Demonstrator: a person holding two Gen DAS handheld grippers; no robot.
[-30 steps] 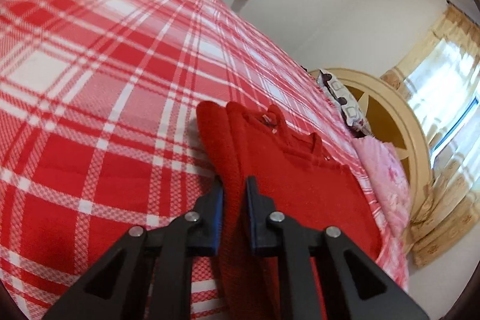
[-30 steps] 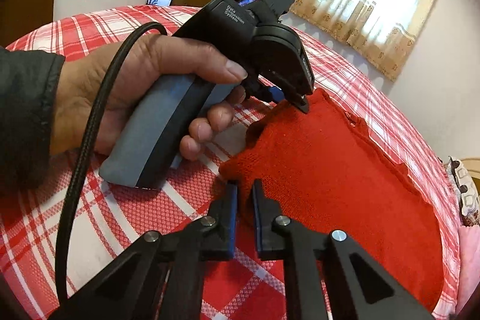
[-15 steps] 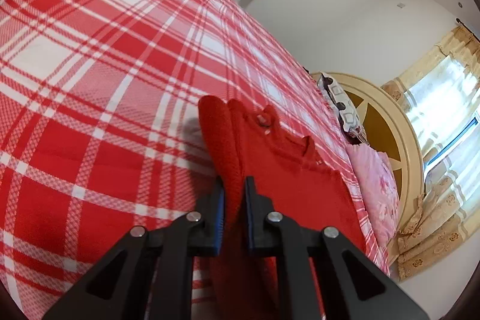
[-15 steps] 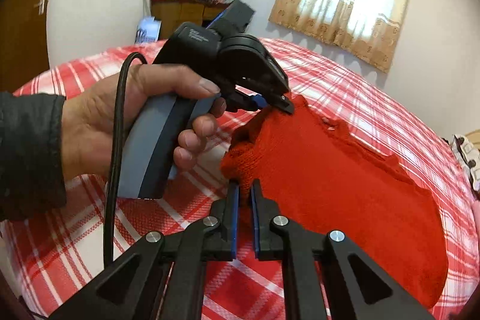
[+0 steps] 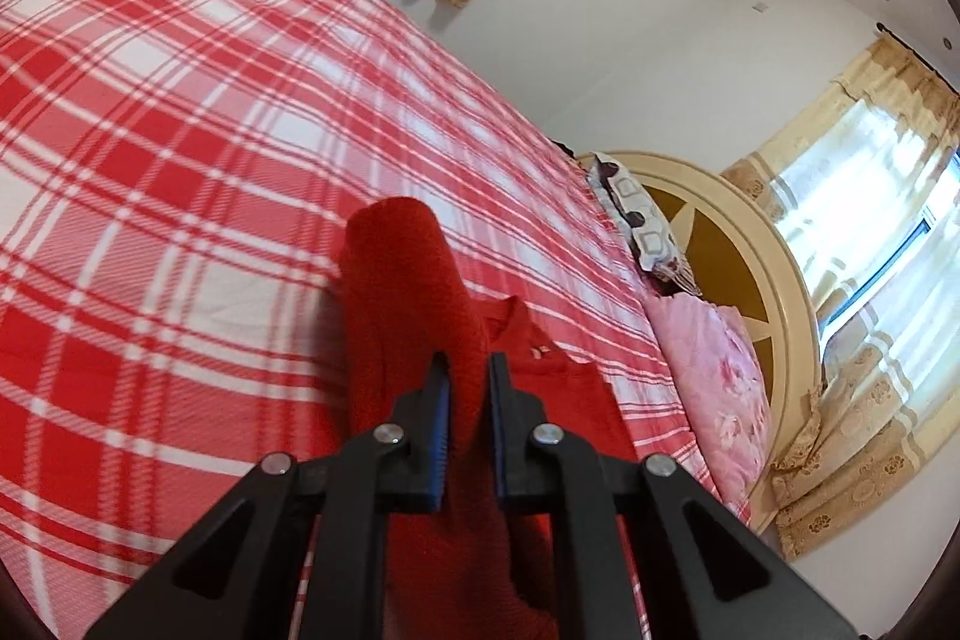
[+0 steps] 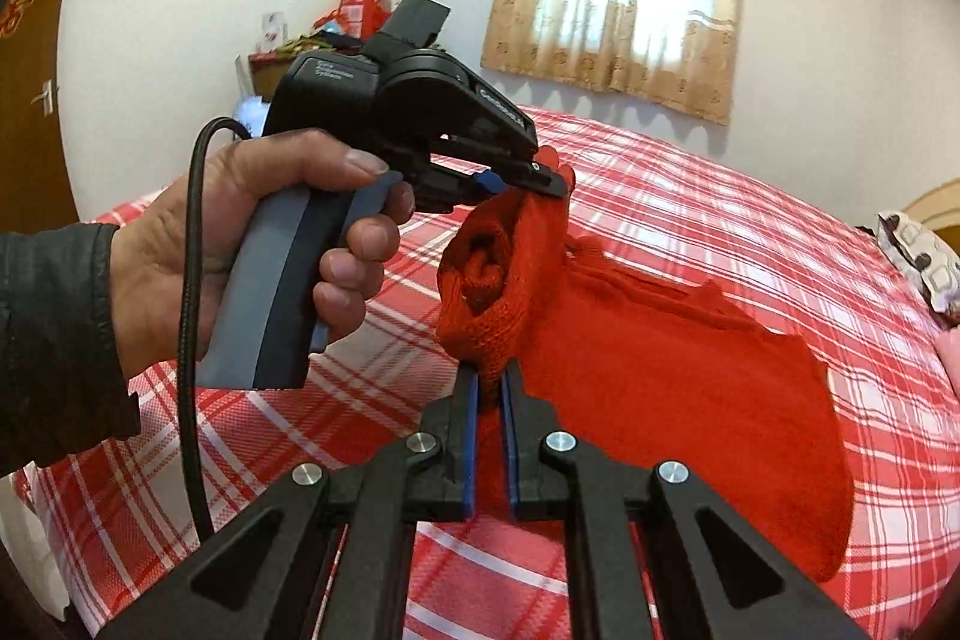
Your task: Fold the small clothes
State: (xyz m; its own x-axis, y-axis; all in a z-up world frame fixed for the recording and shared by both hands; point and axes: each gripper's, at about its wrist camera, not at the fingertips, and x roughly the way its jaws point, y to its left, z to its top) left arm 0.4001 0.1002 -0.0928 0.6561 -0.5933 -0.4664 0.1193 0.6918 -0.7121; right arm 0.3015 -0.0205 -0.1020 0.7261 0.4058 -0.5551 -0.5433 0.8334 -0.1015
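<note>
Coarse, fuzzy red knit sweater (image 6: 660, 388) pinched in the right hand-held gripper (image 6: 489, 388), matt black plastic with shiny metal rivets (image 6: 420, 441); beneath, woven plaid bedsheet (image 5: 180, 160).

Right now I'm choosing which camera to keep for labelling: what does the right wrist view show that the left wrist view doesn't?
Only the right wrist view shows the person's left hand holding the left gripper, its cable, and a cluttered dresser.

Only the left wrist view shows the round headboard and pink bedding.

Both show the red knit garment partly lifted off the plaid bedspread, pinched in the viewing gripper; right gripper.
</note>
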